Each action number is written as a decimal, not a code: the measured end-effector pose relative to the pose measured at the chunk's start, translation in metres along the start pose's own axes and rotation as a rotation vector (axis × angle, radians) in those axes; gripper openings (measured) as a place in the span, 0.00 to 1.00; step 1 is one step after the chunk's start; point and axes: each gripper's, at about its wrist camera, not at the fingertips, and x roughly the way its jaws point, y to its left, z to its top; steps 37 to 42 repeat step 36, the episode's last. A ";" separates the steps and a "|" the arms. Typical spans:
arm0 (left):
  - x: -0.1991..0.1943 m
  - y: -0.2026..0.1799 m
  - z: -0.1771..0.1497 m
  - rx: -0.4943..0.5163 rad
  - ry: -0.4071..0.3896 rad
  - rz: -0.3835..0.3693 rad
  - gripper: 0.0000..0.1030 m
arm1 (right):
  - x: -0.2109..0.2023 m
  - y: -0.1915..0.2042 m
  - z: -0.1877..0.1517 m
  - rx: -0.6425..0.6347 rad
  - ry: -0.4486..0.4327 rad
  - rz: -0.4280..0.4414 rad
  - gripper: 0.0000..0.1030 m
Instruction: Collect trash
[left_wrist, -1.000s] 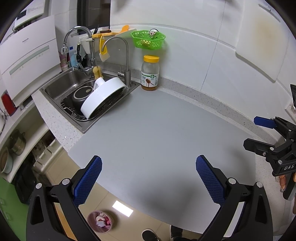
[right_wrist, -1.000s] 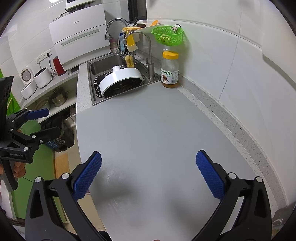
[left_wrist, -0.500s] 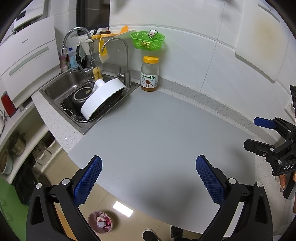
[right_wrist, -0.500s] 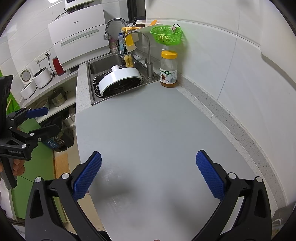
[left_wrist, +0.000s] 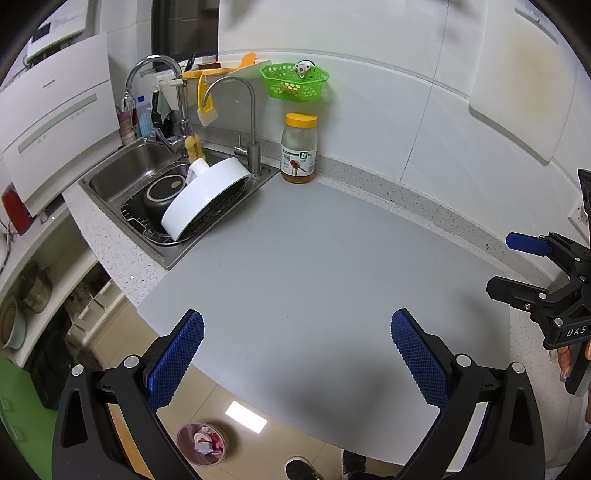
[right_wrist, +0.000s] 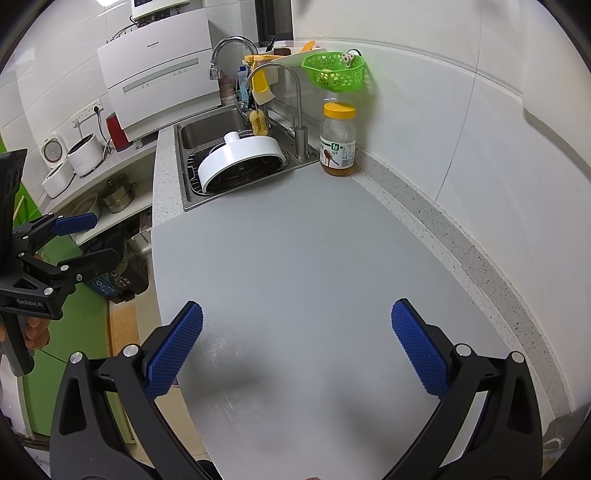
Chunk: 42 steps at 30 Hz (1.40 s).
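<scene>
Left gripper (left_wrist: 297, 334): jaws spread wide, nothing between the blue pads, poised above the near left edge of the grey desk (left_wrist: 314, 258). Right gripper (right_wrist: 297, 328): likewise wide and empty-handed, over the near middle of the desk; also visible at the far right of the left wrist view, jaws apart.

Outward from there: bare grey surface, no scrap or wrapper lying on it in either view. Far along the wall, a honey jar (left_wrist: 299, 148) with a yellow lid, upright, just beside the sink (left_wrist: 122, 173). Inside the sink, a white round lid-like piece (left_wrist: 207, 197) tilted on a wire rack, near a dark pan. Above the jar, a green basket (left_wrist: 294, 82) hung on the wall.

Trash itself: seen only in the trash bin (left_wrist: 201, 442) on the floor, below the near desk edge in the left wrist view; pinkish and white crumpled bits inside a small round tub, too small to identify. Judging by that, probably little or nothing left on the desk to collect.

Risks from here: mistaking the nearly empty jar for trash and grabbing it, glass or smooth plastic likely to slip from wide pads; reaching down for the bin and clipping the desk edge; tipping the light tub and spilling its contents across the floor.
</scene>
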 end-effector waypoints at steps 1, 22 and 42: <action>0.000 0.000 0.000 0.001 0.000 0.003 0.94 | 0.000 0.000 0.000 0.000 0.001 0.001 0.97; 0.002 0.000 0.001 -0.001 0.003 -0.001 0.94 | 0.001 0.002 -0.003 0.000 0.001 0.005 0.97; 0.002 -0.004 0.006 0.018 -0.009 -0.008 0.94 | -0.003 0.008 -0.007 0.008 -0.006 0.008 0.97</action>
